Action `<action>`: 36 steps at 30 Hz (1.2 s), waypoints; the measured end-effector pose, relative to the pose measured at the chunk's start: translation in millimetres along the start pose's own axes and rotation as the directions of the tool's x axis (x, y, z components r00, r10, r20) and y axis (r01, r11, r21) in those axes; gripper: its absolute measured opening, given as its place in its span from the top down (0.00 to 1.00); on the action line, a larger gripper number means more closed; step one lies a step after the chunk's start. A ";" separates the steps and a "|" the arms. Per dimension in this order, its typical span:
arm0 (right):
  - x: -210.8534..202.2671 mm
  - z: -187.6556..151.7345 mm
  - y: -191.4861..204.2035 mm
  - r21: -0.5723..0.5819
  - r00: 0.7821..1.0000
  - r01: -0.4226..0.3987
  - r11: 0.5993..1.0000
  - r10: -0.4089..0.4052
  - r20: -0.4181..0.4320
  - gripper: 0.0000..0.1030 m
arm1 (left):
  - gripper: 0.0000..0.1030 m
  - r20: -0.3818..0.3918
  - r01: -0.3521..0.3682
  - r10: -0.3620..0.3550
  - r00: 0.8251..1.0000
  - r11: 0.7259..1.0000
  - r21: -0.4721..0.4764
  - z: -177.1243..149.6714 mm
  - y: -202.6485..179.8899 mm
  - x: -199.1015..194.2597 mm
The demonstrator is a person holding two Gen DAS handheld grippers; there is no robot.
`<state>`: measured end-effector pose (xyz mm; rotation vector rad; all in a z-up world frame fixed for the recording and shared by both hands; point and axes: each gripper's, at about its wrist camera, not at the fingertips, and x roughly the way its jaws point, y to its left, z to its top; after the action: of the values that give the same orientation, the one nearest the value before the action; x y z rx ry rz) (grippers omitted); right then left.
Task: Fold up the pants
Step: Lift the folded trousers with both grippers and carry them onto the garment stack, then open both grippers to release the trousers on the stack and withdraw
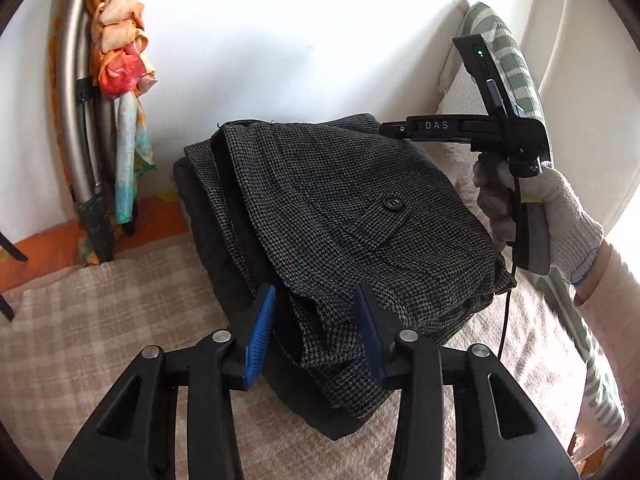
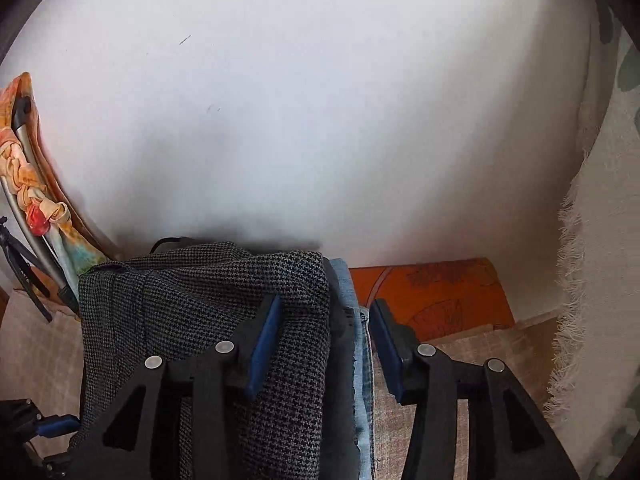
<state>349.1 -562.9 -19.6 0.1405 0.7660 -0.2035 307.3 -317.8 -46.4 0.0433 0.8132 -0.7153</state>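
Sitting folded on top of a small stack of dark and denim clothes (image 2: pixel 362 344), the houndstooth pants (image 1: pixel 344 208) rest on the checked blanket (image 1: pixel 100 320) close to the white wall (image 1: pixel 260 40). Your left gripper (image 1: pixel 316 332) is spread wide around the pants' near edge, not pinching. Your right gripper (image 2: pixel 326 344) is open wide too, straddling the pants' far side.

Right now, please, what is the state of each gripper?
Left gripper: open, fingers around a fold of the houndstooth pants, not clamped.
Right gripper: open, over the pants' edge, holding nothing.
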 end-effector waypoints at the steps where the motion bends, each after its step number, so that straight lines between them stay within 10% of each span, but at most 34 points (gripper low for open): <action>1: -9.8 -2.5 2.0 -0.014 1.000 0.023 1.000 -0.023 0.016 0.41 | 0.55 0.002 -0.006 0.006 1.000 1.000 -0.005 -0.2 -0.5 -5.3; 4: -42.9 -13.7 5.7 -0.002 0.997 0.027 1.000 -0.027 0.067 0.12 | 0.41 0.007 -0.036 0.036 0.999 0.999 -0.017 -1.4 -2.4 -21.4; 10: -103.9 -52.8 18.3 0.021 0.993 0.021 1.000 -0.023 0.117 0.00 | 0.29 0.042 -0.077 0.079 0.996 0.996 -0.033 -4.9 -10.5 -56.7; 36: -277.9 -213.3 117.5 -0.024 0.976 0.072 0.997 -0.065 0.206 0.00 | 0.22 0.100 -0.156 0.157 0.983 0.988 -0.011 -99.4 -70.5 -178.2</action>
<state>37.9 -369.8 28.9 0.0622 0.5690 -0.2672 117.0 -241.1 20.9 0.0672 0.7063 -0.5629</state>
